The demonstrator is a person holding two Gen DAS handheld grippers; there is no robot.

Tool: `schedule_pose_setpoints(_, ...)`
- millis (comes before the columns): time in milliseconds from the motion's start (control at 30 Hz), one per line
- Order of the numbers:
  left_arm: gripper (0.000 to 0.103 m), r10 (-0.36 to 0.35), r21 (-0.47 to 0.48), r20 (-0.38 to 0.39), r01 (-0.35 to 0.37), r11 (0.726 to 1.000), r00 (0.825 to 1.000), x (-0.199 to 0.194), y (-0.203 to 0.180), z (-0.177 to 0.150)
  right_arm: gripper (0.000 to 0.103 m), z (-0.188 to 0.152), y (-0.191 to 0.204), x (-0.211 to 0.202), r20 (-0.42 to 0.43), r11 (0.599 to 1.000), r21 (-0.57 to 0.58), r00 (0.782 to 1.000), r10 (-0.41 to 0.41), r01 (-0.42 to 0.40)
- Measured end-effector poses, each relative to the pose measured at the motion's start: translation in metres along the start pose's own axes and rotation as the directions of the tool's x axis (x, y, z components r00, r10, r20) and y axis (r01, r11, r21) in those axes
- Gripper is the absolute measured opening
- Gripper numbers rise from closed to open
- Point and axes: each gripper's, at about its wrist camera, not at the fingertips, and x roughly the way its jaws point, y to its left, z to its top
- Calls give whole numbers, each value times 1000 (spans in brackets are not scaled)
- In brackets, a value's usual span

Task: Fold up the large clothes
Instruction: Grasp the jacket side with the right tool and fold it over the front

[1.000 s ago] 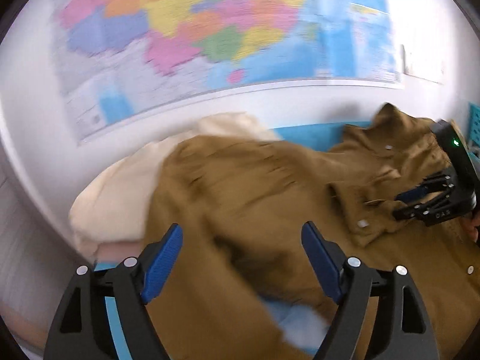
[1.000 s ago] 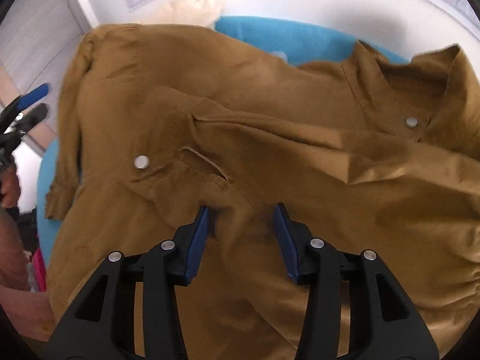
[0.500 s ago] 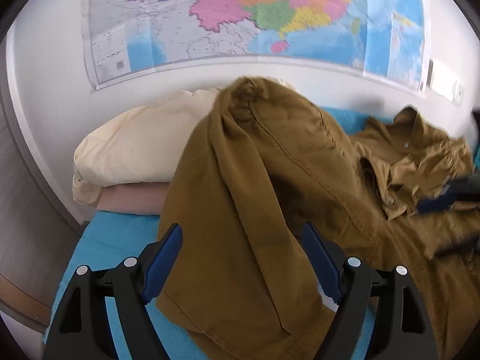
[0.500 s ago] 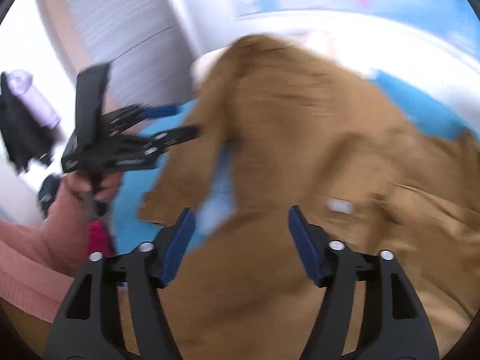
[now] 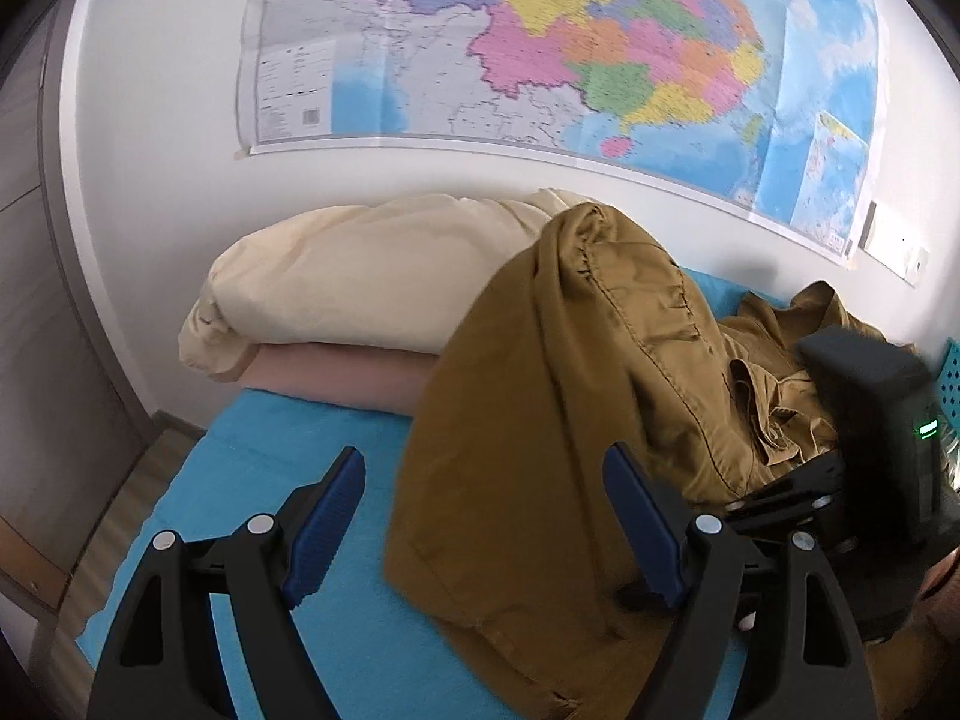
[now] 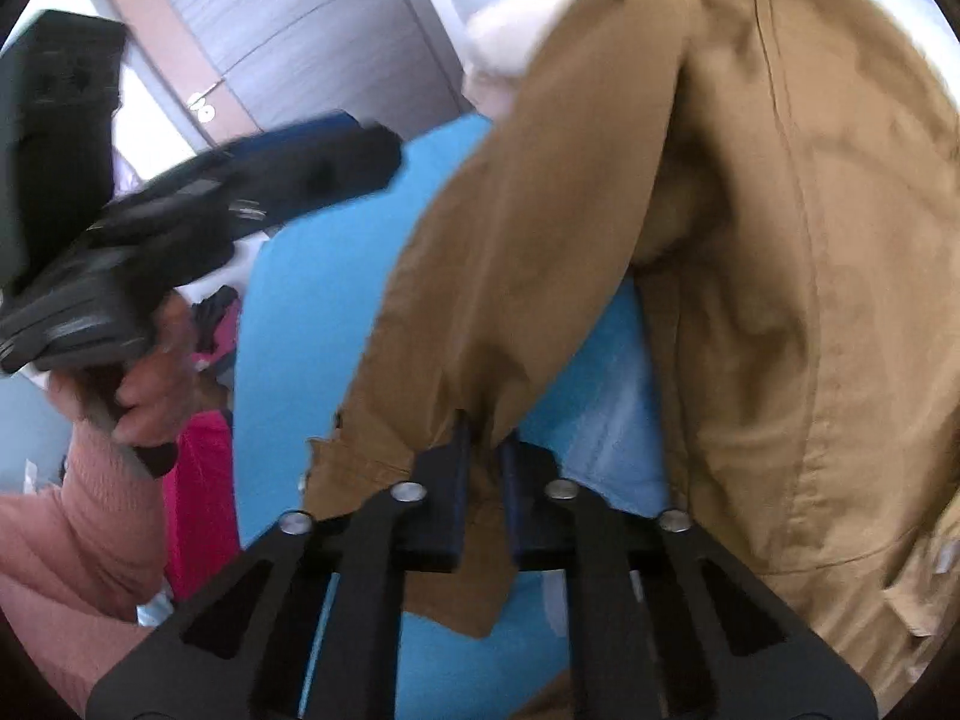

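Right tool [image 6: 483, 468] has clamped the shirt [image 6: 690, 240] sleeve (seemingly its cuff); left tool [image 5: 480, 522] gapes empty.

Colourful wall map [image 5: 540, 48], cream pillow [image 5: 360, 282] on pink folded blanket [image 5: 342, 381], blue bedsheet [image 5: 270, 468], grey wardrobe door [image 6: 312, 30]

Shirt [image 5: 558, 396] on bed [image 5: 288, 468]; pillow [image 5: 372, 282] behind — map [image 5: 540, 48] above.

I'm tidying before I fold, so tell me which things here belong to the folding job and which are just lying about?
Job: brown shirt, pinched at its sleeve by the right gripper; open left gripper; blue sheet under it.

Lying about: cream pillow, pink blanket, wall map.
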Motion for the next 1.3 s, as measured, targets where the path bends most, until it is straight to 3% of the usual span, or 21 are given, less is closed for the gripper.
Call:
schedule_pose_setpoints(100,79,-14,-29,22,14,999,1000,-8,9,4,5,10,4,-42,78,999,2,996,43,-44)
schedule_pose_setpoints(267,79,-55,-36,84,58,998,995,-27,10,16,5,19,6,-143,217,999,-40,976,-8,17)
schedule_pose_setpoints(500,80,-167,36,65,165,986,984,-20,-30,24,5,-18,-31,-281,337,979,95,919,-204,183)
schedule_pose_setpoints(567,80,-215,78,43,211,974,976,-12,-53,23,5,-46,-48,-324,347,951,163,887,-303,261)
schedule_pose_setpoints(700,80,-303,151,-16,302,941,953,5,-101,19,5,-89,-79,-362,304,885,301,844,-443,356)
schedule_pose_setpoints(800,80,-359,210,-67,365,907,931,18,-142,13,5,-131,-109,-369,227,828,404,834,-503,389)
schedule_pose_setpoints(900,80,-378,252,-120,397,883,918,33,-176,5,6,-174,-146,-354,111,763,496,841,-530,415)
schedule_pose_setpoints(1000,80,-363,286,-174,400,871,915,49,-202,-4,13,-211,-184,-334,48,731,567,870,-491,381)
schedule_pose_setpoints(1067,80,-340,302,-199,388,871,919,57,-213,-11,35,-233,-201,-329,42,704,623,884,-466,342)
schedule_pose_setpoints(1100,80,-332,309,-212,386,869,919,61,-218,-14,62,-241,-207,-327,44,685,649,882,-469,331)
schedule_pose_setpoints(1133,80,-321,311,-230,382,870,919,66,-222,-18,69,-245,-210,-333,65,676,665,877,-477,318)
schedule_pose_setpoints(1167,80,-310,311,-244,377,873,919,70,-224,-20,69,-251,-210,-338,108,680,675,873,-476,287)
schedule_pose_setpoints(1267,80,-288,291,-275,364,885,918,81,-225,-23,89,-266,-203,-350,190,699,677,863,-468,230)
schedule_pose_setpoints(1300,80,-285,283,-279,362,888,917,83,-224,-24,89,-269,-196,-353,203,708,670,861,-466,225)
